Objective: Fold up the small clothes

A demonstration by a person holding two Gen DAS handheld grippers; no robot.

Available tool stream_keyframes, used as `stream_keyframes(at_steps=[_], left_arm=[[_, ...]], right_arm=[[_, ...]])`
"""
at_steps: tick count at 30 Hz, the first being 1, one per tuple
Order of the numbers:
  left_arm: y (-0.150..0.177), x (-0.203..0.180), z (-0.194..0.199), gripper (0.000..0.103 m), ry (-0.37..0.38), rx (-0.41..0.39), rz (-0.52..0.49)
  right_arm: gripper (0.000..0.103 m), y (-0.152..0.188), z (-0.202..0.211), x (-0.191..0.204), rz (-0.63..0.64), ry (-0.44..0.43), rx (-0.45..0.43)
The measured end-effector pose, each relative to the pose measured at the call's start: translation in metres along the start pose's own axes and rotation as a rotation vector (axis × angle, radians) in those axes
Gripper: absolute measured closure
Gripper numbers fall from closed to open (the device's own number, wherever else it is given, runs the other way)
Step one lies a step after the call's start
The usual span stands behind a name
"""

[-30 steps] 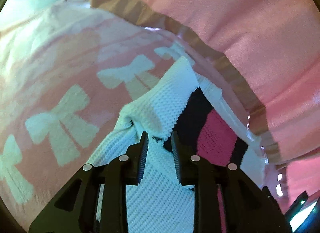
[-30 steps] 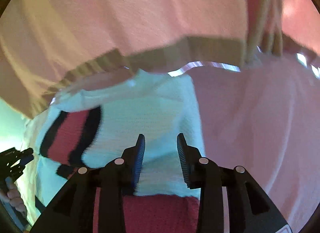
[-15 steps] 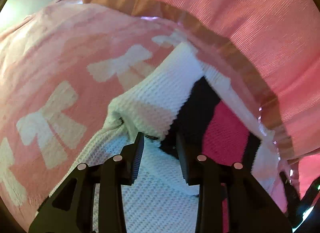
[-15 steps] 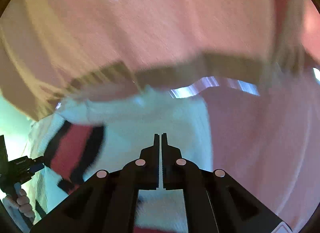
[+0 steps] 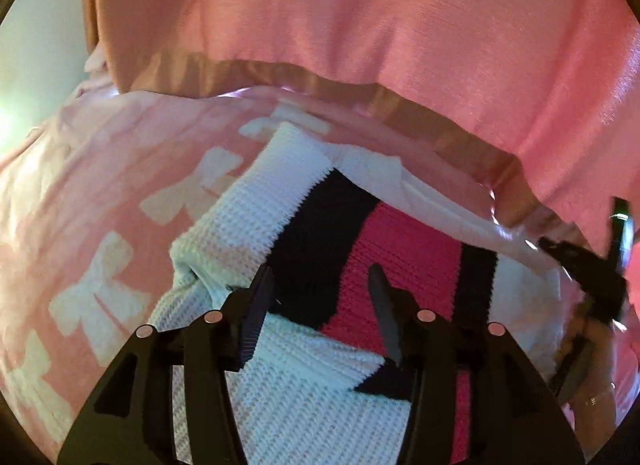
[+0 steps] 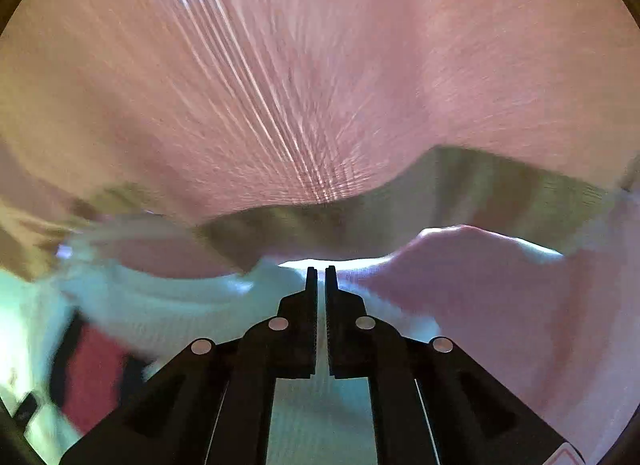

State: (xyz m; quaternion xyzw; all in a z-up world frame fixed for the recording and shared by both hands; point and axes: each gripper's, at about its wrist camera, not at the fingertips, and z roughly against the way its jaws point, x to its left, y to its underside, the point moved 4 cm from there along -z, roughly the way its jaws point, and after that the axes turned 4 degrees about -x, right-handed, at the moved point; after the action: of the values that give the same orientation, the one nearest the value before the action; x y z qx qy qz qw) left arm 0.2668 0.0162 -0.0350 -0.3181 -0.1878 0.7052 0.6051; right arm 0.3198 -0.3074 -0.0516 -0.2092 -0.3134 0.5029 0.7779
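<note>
Knit sweater [image 5: 288, 201] half folded on a pink bow-print blanket [image 5: 100, 193], with one set of tongs opening and the other closed.

The sweater is white waffle knit with a hot-pink panel edged by two black bands; one white part is folded across its body and ends in a ribbed edge, and it lies under the lower edge of a hanging pink cloth [image 5: 400, 45] with a tan border. No container shows. The left tongs [image 5: 318, 297] tilt down over the sweater, their jaws opening, with the black and pink knit seen in the gap and the pads not pressing on it. The right tongs [image 6: 321, 277] are closed; whether they pinch fabric cannot be told in the blurred view. They point down over the sweater's white part beside the blanket. The hand [image 5: 592, 353] carrying them shows at the right edge of the left view.
</note>
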Motion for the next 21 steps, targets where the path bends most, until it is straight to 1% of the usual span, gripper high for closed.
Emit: stream_keyframes(at_steps=[2, 3, 4, 5, 6, 7, 8, 9, 10, 11, 12, 14, 15, 16, 18, 21], left_arm=[[0.002, -0.002, 0.008, 0.054, 0.027, 0.002, 0.001], [0.003, -0.003, 0.012, 0.054, 0.038, -0.001, -0.005], [0.005, -0.006, 0.02, 0.054, 0.051, -0.007, -0.024], [0.009, -0.008, 0.027, 0.054, 0.06, -0.015, -0.042], [0.012, -0.011, 0.035, 0.053, 0.068, -0.024, -0.061], [0.018, -0.014, 0.046, 0.048, 0.076, -0.039, -0.087], [0.023, -0.016, 0.054, 0.045, 0.076, -0.052, -0.103], [0.028, -0.017, 0.061, 0.042, 0.076, -0.066, -0.121], [0.034, -0.019, 0.07, 0.042, 0.075, -0.081, -0.145], [0.04, -0.02, 0.077, 0.042, 0.074, -0.089, -0.168], [0.048, -0.022, 0.085, 0.041, 0.074, -0.095, -0.198], [0.06, -0.021, 0.094, 0.037, 0.069, -0.104, -0.251], [0.066, -0.019, 0.098, 0.031, 0.062, -0.109, -0.274], [0.076, -0.014, 0.104, 0.027, 0.042, -0.118, -0.302], [0.098, 0.002, 0.111, 0.026, 0.009, -0.12, -0.334], [0.122, 0.022, 0.113, 0.026, -0.013, -0.082, -0.353]], right_arm=[[0.098, 0.012, 0.043, -0.001, 0.02, -0.035, -0.013], [0.094, 0.026, 0.075, -0.001, 0.052, -0.047, -0.012], [0.091, 0.041, 0.1, -0.001, 0.075, -0.04, -0.005], [0.085, 0.05, 0.117, -0.002, 0.083, -0.038, -0.007], [0.077, 0.064, 0.14, -0.004, 0.089, -0.044, -0.012], [0.073, 0.082, 0.164, -0.006, 0.089, -0.053, -0.01], [0.071, 0.096, 0.181, -0.009, 0.081, -0.049, -0.011], [0.07, 0.11, 0.198, -0.011, 0.071, -0.048, -0.02], [0.069, 0.127, 0.216, -0.014, 0.058, -0.049, -0.029], [0.066, 0.143, 0.23, -0.017, 0.048, -0.044, -0.035], [0.061, 0.156, 0.242, -0.02, 0.037, -0.041, -0.041], [0.053, 0.189, 0.263, -0.018, 0.007, -0.035, -0.042], [0.053, 0.203, 0.27, -0.019, 0.003, -0.025, -0.037], [0.052, 0.219, 0.276, -0.018, 0.012, -0.005, -0.036], [0.045, 0.244, 0.285, -0.014, 0.042, 0.024, -0.029], [0.043, 0.282, 0.292, -0.015, 0.064, 0.057, -0.001]])
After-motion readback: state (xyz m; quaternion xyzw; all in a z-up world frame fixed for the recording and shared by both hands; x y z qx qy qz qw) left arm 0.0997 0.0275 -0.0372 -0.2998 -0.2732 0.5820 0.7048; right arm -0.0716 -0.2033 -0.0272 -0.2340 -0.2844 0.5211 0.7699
